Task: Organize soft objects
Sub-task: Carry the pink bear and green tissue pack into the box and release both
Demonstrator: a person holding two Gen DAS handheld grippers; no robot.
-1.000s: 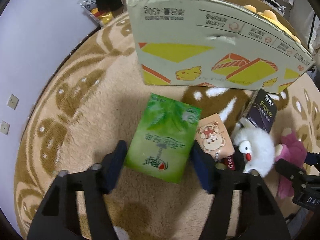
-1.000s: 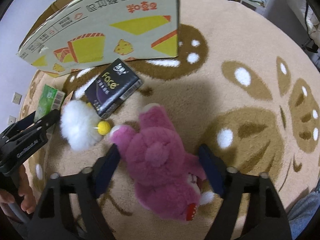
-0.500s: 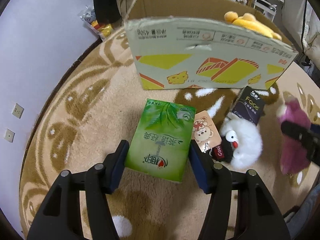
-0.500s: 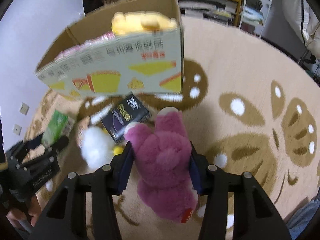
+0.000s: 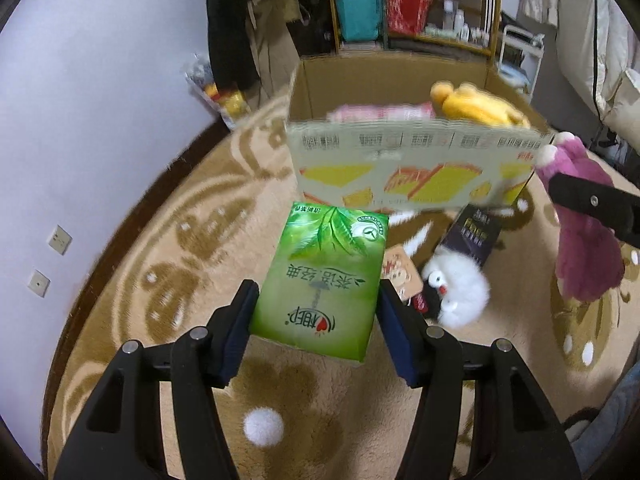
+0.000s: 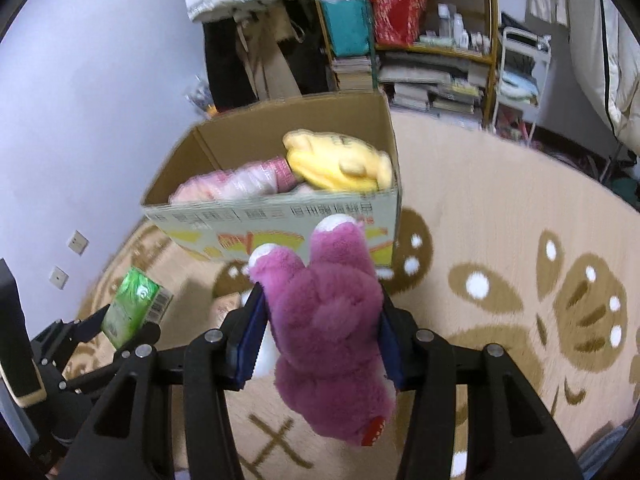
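Glossy plastic tissue pack (image 5: 320, 280), fuzzy plush bear (image 6: 332, 320), matt cardboard box (image 6: 280, 216).

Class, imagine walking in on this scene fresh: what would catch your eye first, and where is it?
First, the purple plush bear clamped in the right gripper, held up in front of the open cardboard box. Next, the bright green tissue pack clamped in the left gripper above the rug.

"相印" on green tissue pack (image 5: 324, 280)
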